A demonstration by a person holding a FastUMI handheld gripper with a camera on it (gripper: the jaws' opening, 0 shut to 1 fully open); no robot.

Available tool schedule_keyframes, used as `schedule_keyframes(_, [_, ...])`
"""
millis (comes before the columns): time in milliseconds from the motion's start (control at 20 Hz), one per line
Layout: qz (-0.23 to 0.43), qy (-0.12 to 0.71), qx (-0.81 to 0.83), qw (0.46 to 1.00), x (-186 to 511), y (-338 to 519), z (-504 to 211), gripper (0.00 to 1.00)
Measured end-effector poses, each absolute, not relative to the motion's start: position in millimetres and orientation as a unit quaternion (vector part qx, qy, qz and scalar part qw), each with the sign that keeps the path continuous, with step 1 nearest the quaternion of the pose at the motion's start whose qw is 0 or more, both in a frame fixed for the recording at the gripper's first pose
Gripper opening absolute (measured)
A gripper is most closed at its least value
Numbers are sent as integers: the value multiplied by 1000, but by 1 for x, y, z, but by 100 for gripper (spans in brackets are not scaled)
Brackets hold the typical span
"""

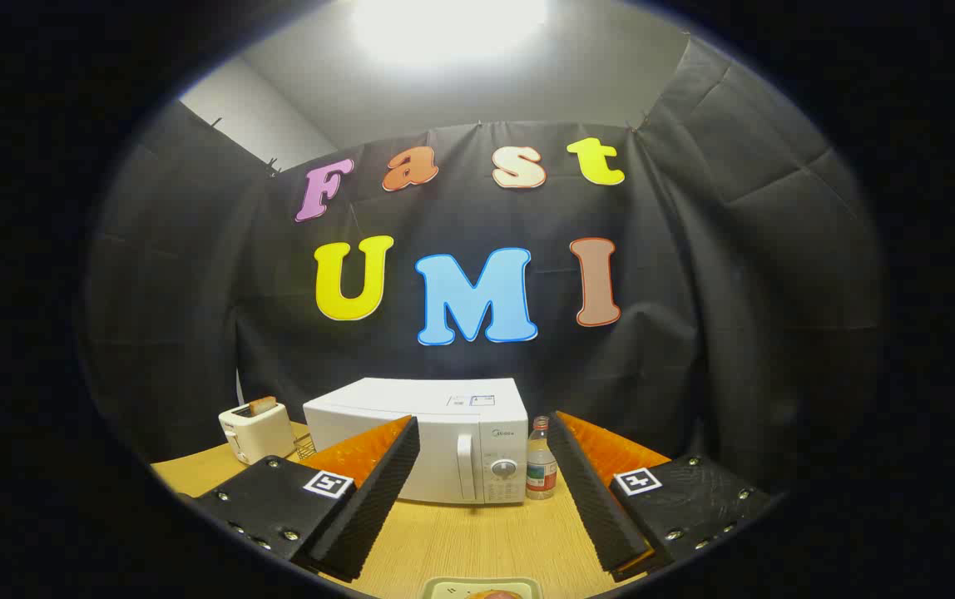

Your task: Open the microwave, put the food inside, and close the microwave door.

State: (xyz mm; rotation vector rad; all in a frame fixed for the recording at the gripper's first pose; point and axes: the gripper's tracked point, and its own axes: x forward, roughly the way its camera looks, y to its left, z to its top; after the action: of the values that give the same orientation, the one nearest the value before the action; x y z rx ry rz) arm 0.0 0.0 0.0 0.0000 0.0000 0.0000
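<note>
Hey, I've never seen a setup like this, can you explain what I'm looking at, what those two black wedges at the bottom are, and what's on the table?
This picture comes from a fisheye camera mounted on a handheld gripper, a two-finger tool that a person carries; it looks forward along the fingers. The two black wedges are those fingers, with ribbed pads and orange backs. They stand wide apart and hold nothing.

Beyond them, on a wooden table, stands a white microwave with its door shut. Beside its control panel is a small bottle. On its other side sits a white toaster with toast poking out of the top. Close to the camera, between the fingers, the edge of a pale tray with some food on it peeks in; what the food is cannot be told.

The job is to put that food in the microwave.
</note>
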Motion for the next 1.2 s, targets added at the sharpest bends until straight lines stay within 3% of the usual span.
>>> schedule_keyframes(1200, [1,8,-1,1000,32,4,-17,98])
